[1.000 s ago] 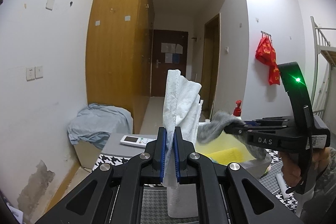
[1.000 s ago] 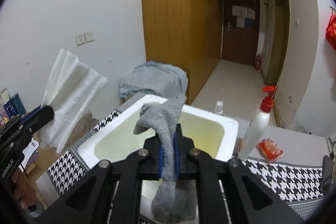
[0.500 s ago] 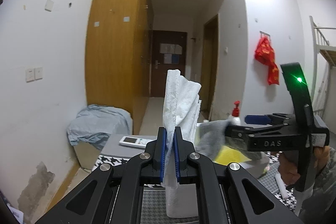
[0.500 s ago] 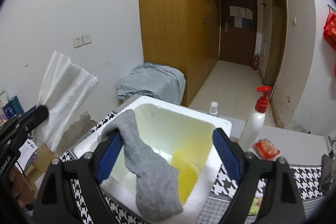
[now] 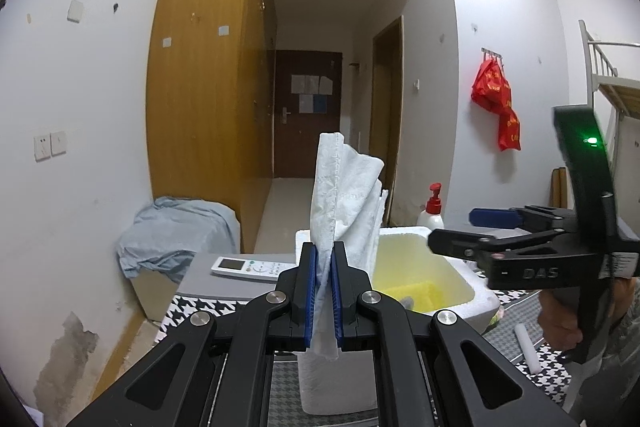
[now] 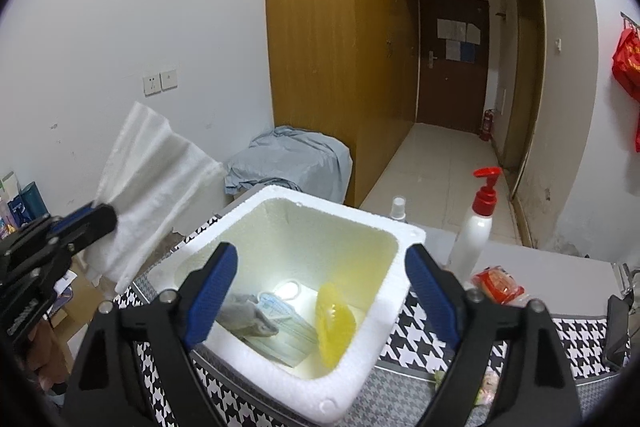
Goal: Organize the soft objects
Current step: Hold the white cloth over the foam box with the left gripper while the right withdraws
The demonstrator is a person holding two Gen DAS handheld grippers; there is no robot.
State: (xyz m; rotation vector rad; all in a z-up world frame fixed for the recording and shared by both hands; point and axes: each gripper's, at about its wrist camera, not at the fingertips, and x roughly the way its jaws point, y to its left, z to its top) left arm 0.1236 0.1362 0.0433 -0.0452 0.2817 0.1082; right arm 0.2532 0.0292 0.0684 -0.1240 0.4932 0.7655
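Note:
My left gripper is shut on a white cloth that stands up from its jaws, left of the white foam box. The cloth also shows in the right wrist view. My right gripper is open and empty above the foam box. Inside the box lie a grey sock, a blue face mask and a yellow sponge-like item. The right gripper also shows in the left wrist view, over the box.
A white pump bottle with a red top and a red snack packet stand right of the box. A remote control lies on the grey surface. The houndstooth tablecloth covers the table. A blue-grey cloth heap sits by the wardrobe.
My right gripper opened and let go of the grey sock, which dropped into the foam box. The left gripper kept hold of the white cloth and barely moved.

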